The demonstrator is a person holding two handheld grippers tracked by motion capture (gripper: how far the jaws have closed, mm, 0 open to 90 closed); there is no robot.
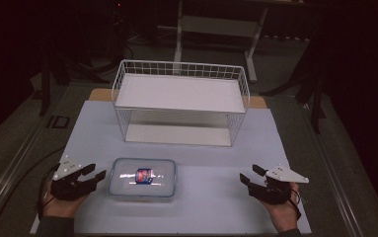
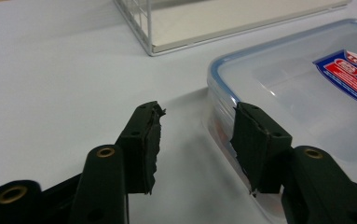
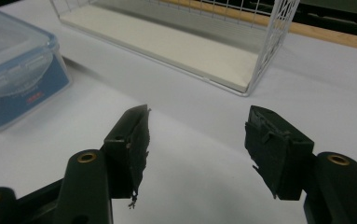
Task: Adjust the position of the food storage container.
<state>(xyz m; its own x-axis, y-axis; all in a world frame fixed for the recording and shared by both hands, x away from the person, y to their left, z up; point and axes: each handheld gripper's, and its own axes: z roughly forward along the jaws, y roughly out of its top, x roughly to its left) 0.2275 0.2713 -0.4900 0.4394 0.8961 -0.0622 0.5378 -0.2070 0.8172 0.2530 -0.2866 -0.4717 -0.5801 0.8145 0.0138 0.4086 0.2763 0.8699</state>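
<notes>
The clear plastic food container [image 1: 142, 177] lies flat on the table [image 1: 201, 207], near its front edge and left of centre, with its lid on. It is a rounded rectangle with a blue-tinted rim seal, and a red-and-blue label [image 1: 144, 176] sits in the middle of the lid; the print on it is too small to read.

From the container, the left hand-held gripper [image 1: 96, 174] is at 9 o'clock, just beside the short left wall. Its jaws stand apart and hold nothing. In the left gripper view [image 2: 197, 135] one pad [image 2: 253, 144] is right up against the container's near corner; whether it touches the wall I cannot tell. The other pad is over bare table.

The right hand-held gripper [image 1: 251, 174] is at 3 o'clock from the container, well apart from it, pointing toward it. Its jaws are also apart and empty, with bare table between them in the right gripper view [image 3: 197, 140], where the container shows at 10 o'clock.

At 12 o'clock from the container, farther back on the table, stands a white wire shelf rack [image 1: 181, 101] with an upper and a lower white board. Both gripper views catch a corner of its lower board.
</notes>
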